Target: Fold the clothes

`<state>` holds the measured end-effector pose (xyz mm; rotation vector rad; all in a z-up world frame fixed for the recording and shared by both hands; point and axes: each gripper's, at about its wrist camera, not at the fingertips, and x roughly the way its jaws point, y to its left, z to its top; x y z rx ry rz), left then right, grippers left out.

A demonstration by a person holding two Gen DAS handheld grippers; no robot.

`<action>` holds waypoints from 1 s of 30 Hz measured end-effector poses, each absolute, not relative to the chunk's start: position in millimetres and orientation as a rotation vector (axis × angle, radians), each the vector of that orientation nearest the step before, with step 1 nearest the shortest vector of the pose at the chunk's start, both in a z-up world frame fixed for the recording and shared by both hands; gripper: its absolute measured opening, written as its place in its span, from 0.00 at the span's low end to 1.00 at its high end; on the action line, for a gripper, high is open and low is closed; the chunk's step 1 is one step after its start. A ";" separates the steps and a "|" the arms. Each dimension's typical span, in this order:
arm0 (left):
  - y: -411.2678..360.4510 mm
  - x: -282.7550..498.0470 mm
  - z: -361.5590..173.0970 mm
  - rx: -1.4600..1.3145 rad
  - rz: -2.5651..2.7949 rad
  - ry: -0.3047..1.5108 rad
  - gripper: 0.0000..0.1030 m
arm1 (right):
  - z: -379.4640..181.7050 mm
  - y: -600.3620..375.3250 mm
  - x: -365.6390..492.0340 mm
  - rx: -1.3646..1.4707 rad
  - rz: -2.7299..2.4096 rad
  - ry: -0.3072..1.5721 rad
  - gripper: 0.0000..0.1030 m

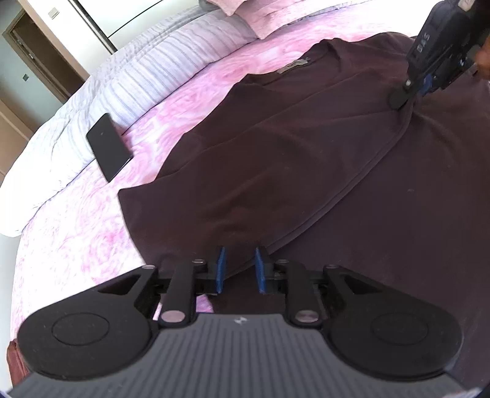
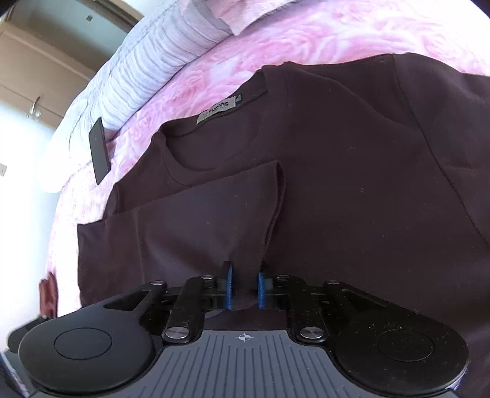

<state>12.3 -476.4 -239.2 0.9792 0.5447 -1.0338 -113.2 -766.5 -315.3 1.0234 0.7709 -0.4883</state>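
Between your right claw (image 2: 244,286) and its blue pads sits a pinch of dark maroon cloth: the jaws are drawn narrow, and the left-wrist view shows that same claw (image 1: 401,102) nipping a raised ridge of the T-shirt (image 2: 337,183), fabric puckering up around the tips. That's a grip on the shirt. Your left claw (image 1: 239,269) stands only slightly parted, pads apart with a gap between them, hovering low over the near edge of the shirt (image 1: 275,168); fabric shows behind the gap, but I can't tell whether the pads touch it, so no hold there.

Moving outward, the shirt lies spread on the bed, neckline and its grey label (image 2: 219,110) toward the far side, one side already folded inward so a sleeve edge lies across the chest. A long seam runs diagonally across the cloth in your left view.

Under it all is the pink rose-patterned bedsheet (image 1: 76,245), bare to the left of the shirt. A black phone (image 1: 109,146) lies flat near the sheet's edge, well apart from the shirt, just beside a pale striped duvet (image 1: 147,76) bunched along the far side. Pink pillows (image 1: 245,12) sit beyond. Off the bed you've got a brown wooden door (image 1: 36,52) and white wall.
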 end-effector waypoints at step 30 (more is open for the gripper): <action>-471.5 60.9 -240.6 0.913 -1.097 0.619 0.33 | -297.8 -787.2 -172.6 0.866 -0.659 0.853 0.06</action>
